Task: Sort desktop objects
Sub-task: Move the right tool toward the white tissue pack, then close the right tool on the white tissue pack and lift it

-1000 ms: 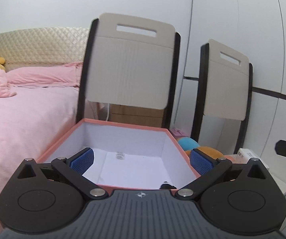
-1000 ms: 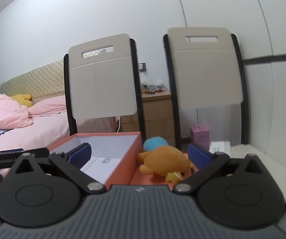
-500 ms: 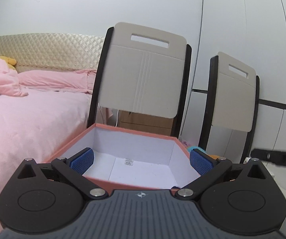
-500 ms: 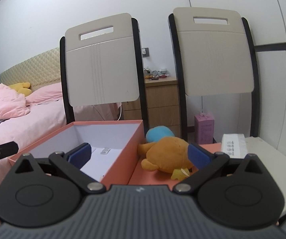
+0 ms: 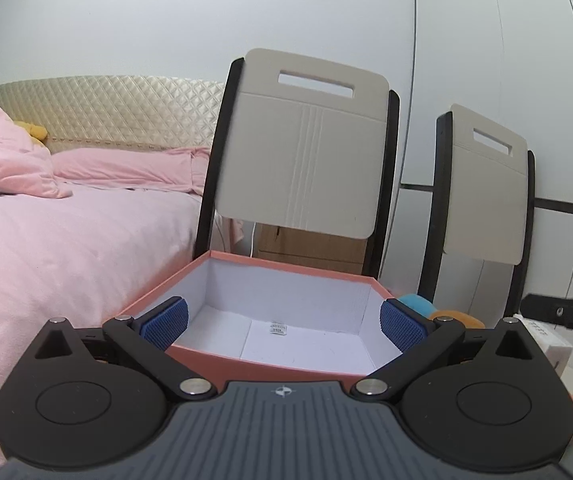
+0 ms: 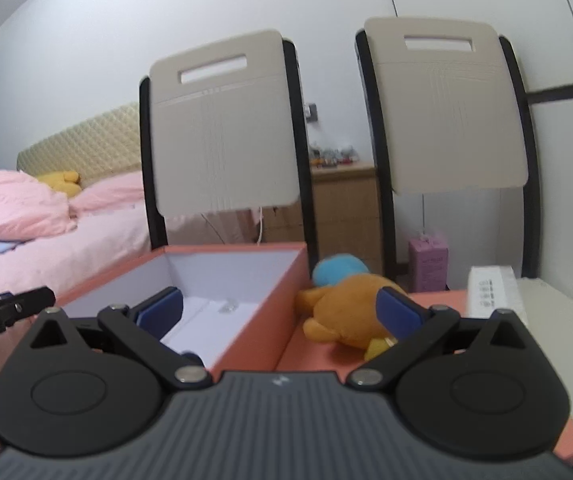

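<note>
— What have the two grippers got hold of?

— Nothing. The left gripper (image 5: 282, 318) has its blue pads (image 5: 165, 323) spread wide, right in front of the salmon-pink box (image 5: 270, 360). The right gripper (image 6: 280, 312) is spread just as wide, one finger before the box (image 6: 254, 328), the other before the toy.

— Anything in the box?

— Its white inside is bare but for a small label (image 5: 278, 328) on the floor. From the right wrist view I make out a dark blue thing (image 6: 191, 357) at the near wall, too hidden to name.

— And the toy?

— An orange plush toy (image 6: 342, 312) lies just outside the box, touching its right wall, on a flat pink sheet (image 6: 318, 356); there's blue plush (image 6: 338, 269) at its far end. A white carton (image 6: 490, 292) stands to its right on the white desk (image 6: 554, 344).

— Behind?

— Two beige chair backs (image 6: 222, 128), a wooden nightstand (image 6: 342, 204), a bed in pink bedding (image 5: 66, 240).
</note>
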Motion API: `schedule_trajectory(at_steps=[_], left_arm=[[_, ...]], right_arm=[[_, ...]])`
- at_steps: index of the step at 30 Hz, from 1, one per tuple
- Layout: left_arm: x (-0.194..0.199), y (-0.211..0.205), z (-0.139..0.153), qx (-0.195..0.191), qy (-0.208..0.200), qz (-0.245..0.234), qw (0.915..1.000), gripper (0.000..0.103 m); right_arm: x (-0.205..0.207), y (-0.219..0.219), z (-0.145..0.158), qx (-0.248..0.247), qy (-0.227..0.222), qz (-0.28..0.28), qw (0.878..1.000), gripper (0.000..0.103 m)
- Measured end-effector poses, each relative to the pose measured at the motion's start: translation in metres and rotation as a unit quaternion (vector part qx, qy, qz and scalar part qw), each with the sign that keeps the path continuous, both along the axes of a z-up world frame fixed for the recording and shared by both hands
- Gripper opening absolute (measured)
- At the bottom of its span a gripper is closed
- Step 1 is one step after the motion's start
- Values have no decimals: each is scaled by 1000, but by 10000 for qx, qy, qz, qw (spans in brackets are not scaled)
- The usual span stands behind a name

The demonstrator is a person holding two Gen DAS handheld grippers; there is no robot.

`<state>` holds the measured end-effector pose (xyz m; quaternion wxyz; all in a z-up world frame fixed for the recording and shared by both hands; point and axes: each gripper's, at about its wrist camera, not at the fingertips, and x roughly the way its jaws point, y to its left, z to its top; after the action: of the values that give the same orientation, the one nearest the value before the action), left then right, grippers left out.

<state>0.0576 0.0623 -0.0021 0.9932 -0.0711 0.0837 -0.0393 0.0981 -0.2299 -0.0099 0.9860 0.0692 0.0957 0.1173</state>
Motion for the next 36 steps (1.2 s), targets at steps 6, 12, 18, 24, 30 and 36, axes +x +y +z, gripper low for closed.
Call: schedule_trajectory(at_steps=[6,12,18,24,30,36], left_arm=[[-3,1,-1,-70,-15,-22,10000,103],[-5,-3,-1,-21,-50,-40,10000,103],[-5,-4,-2,33,-51,-72,10000,103],[-6,-6,-3,40,-11,-141,9999,103],[-7,-7,-3,7,-2,-163,9999,103],[-8,-10,-4,31,6,-171,9998,103]], right_arm=[[-5,4,2,15,-129,2,9999,103],[-6,3,1,-24,-21,-58,10000,103],[-9,-2,-1,32,-28,-92,9999,103],[-10,-13,0,127,67,-252,9996,103],[-14,-46,10,155,98,-656,9977,103],[11,-93,11,-6,372,-1131,9929,103]])
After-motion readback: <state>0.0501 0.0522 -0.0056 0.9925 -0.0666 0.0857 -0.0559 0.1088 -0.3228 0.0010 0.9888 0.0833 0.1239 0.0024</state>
